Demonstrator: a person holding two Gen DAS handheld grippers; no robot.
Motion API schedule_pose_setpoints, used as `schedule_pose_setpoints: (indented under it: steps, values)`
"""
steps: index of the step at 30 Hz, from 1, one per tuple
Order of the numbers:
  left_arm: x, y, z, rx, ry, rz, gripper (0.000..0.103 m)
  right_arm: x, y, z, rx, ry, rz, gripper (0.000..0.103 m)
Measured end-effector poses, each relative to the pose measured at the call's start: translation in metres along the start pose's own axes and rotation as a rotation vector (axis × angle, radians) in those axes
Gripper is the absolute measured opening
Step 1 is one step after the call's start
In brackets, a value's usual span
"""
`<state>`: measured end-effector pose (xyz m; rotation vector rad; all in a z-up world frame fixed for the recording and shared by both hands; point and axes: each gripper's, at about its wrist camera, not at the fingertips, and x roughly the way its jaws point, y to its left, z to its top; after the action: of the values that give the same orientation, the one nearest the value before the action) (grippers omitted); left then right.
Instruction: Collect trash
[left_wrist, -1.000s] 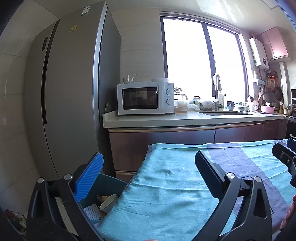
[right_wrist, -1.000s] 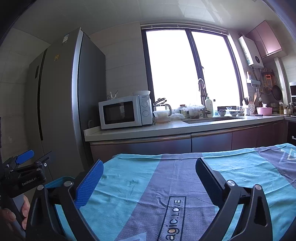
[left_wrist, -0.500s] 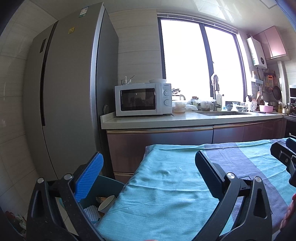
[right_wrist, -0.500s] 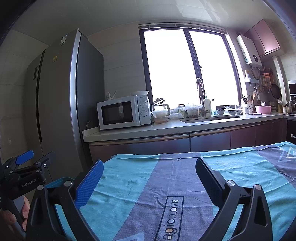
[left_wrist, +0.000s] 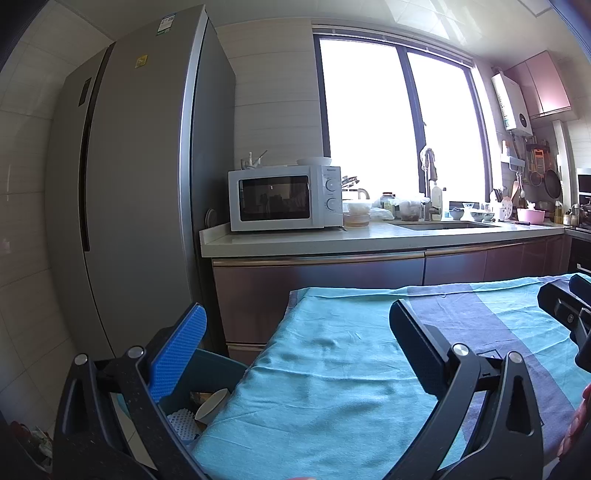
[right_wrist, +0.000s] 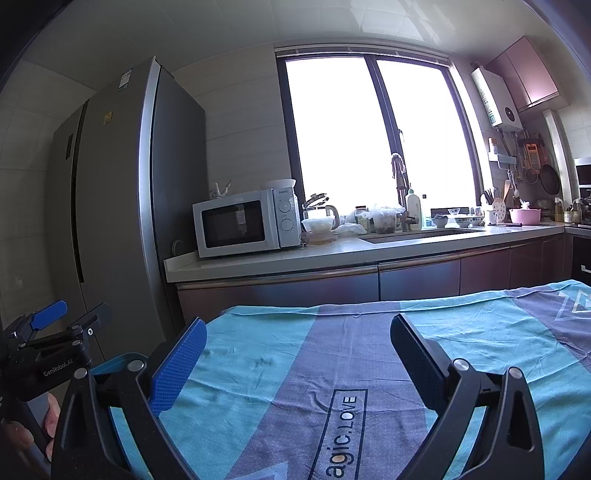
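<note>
My left gripper (left_wrist: 295, 332) is open and empty, held over the left end of a table under a teal and purple cloth (left_wrist: 332, 387). Just below its blue left pad (left_wrist: 181, 354), a blue trash bin (left_wrist: 218, 365) stands beside the table. In the bin lie a paper cup (left_wrist: 212, 404) and a white foam net (left_wrist: 181, 421). My right gripper (right_wrist: 295, 343) is also open and empty, over the middle of the cloth (right_wrist: 332, 369). No trash shows on the cloth. In the right wrist view the left gripper (right_wrist: 75, 319) sits at the far left, a hand (right_wrist: 51, 413) on its handle.
A tall grey fridge (left_wrist: 140, 203) stands left of a counter (left_wrist: 369, 240) with a white microwave (left_wrist: 284, 197), a sink, bottles and bowls under a bright window. Dark cabinet fronts (right_wrist: 332, 291) run right behind the table. The bin's rim (right_wrist: 114, 363) also shows in the right wrist view.
Both views have drifted slightly, so the kitchen shifts a little to the left. Both grippers stay open and empty.
</note>
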<state>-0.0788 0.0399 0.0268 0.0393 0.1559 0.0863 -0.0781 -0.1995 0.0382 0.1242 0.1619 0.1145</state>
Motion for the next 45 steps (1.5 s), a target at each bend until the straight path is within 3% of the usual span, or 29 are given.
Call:
schedule_pose_setpoints:
  steps: [45]
  values:
    - [0.0063, -0.0080, -0.0040, 0.006, 0.016, -0.016, 0.098, -0.0003, -0.0021, -0.0016, 0.012, -0.006, -0.007, 0.096]
